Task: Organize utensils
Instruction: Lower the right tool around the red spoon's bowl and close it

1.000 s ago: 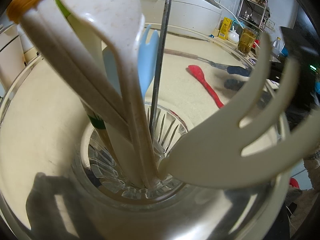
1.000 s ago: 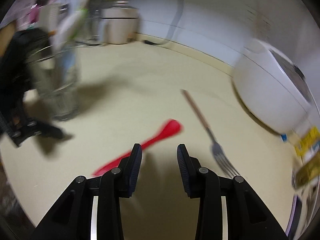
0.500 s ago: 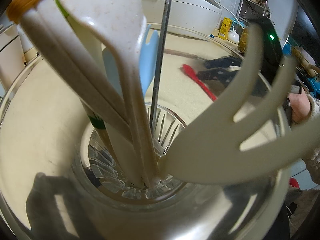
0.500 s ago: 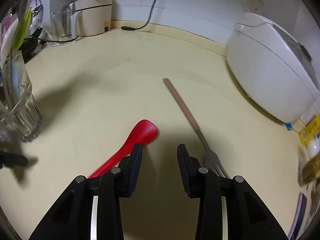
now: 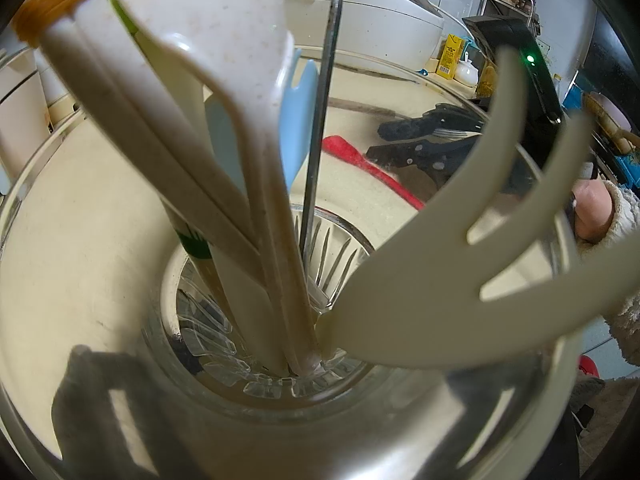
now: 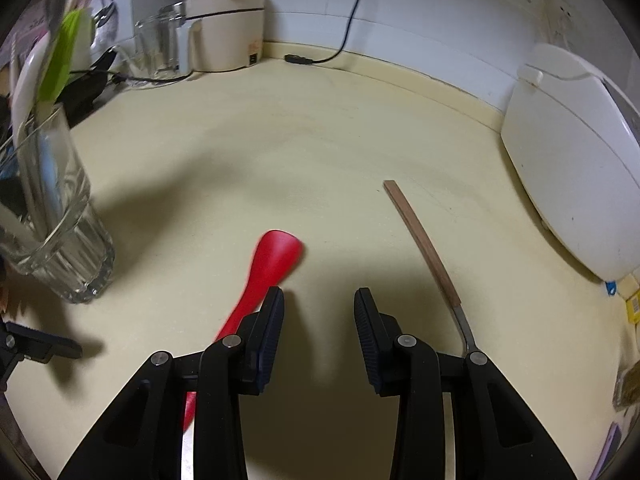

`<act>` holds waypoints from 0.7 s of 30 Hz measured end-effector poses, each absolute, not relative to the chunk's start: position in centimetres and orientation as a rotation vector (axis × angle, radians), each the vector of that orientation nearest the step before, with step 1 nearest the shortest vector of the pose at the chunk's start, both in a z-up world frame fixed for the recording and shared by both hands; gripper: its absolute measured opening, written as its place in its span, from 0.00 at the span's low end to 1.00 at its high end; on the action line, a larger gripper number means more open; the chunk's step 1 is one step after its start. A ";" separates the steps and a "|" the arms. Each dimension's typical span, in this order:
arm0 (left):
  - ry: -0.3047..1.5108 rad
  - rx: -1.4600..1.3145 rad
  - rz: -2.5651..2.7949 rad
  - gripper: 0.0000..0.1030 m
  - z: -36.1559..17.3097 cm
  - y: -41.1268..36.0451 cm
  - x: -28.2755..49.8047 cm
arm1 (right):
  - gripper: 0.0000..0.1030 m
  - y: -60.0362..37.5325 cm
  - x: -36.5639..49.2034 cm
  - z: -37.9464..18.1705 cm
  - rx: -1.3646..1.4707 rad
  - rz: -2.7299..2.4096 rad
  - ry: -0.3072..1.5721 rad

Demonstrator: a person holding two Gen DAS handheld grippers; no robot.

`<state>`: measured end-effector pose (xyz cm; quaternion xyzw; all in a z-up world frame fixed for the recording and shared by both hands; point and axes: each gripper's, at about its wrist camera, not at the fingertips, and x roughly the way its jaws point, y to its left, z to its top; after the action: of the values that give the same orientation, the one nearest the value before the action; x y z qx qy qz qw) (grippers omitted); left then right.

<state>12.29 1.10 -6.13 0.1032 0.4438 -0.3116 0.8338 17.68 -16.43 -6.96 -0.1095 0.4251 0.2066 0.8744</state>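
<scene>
Far left: glass tumbler (image 6: 60, 236) already held several utensils; left gripper's state could not be told. Red spoon (image 6: 276, 256) and wooden-handled fork (image 6: 424, 244) lay loose on counter (image 6: 320, 152). Right gripper (image 6: 319, 334) hovered between them, half open, empty.

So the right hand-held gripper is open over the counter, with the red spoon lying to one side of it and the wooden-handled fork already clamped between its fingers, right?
Not quite. The right hand-held gripper is open over the counter and the red spoon lies to one side, but the wooden-handled fork is not clamped: it lies on the counter off to the other side, and nothing is between the fingers. The right wrist view shows this.
</scene>
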 end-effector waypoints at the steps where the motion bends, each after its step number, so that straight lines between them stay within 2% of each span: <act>1: 0.941 0.218 -0.660 0.96 -6.1 1.1 12.3 | 0.36 -16.6 17.8 -6.9 -0.213 0.433 0.894; 21: 0.940 0.219 -0.660 0.96 -6.1 1.0 12.3 | 0.36 -16.9 18.0 -7.0 -0.164 0.422 0.912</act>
<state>12.32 1.01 -6.12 0.1034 0.4438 -0.3115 0.8338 18.02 -16.89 -6.95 -0.0784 0.4366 0.2021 0.8732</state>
